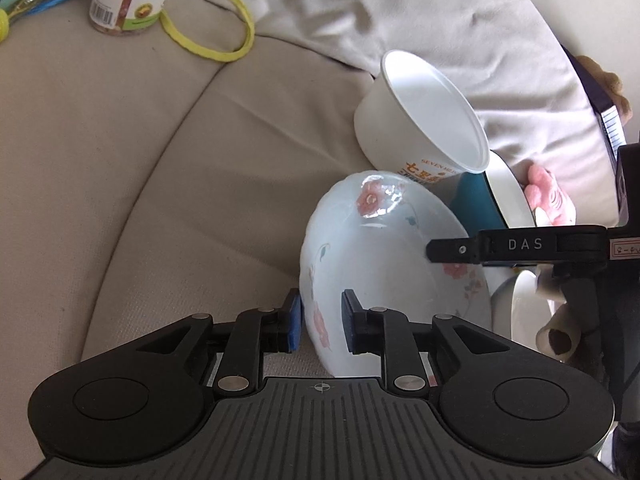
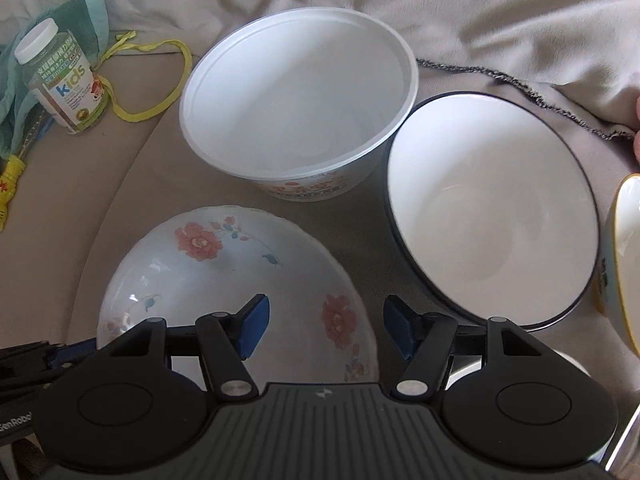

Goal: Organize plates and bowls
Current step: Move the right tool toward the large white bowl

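Observation:
A pale floral bowl (image 1: 380, 240) rests tilted on the beige sofa cushion (image 1: 120, 168). My left gripper (image 1: 322, 322) straddles its near rim with blue pads apart, neither pressing on it. In the right wrist view my right gripper (image 2: 326, 330) stands open over the same floral bowl (image 2: 224, 264), with the bowl's right rim between its pads. One black finger (image 1: 452, 249) of the right gripper shows above the bowl's far side. A white disposable bowl (image 2: 296, 100) with orange print and a dark-rimmed white bowl (image 2: 492, 208) lie just behind.
A yellow-rimmed bowl (image 2: 628, 256) sits at the right edge. A vitamin bottle (image 2: 60, 80), a yellow cord (image 2: 160, 80) and a teal cloth (image 2: 84, 12) lie at the far left. A cream blanket (image 2: 480, 8) covers the back. A pink toy (image 1: 548, 196) lies at the right.

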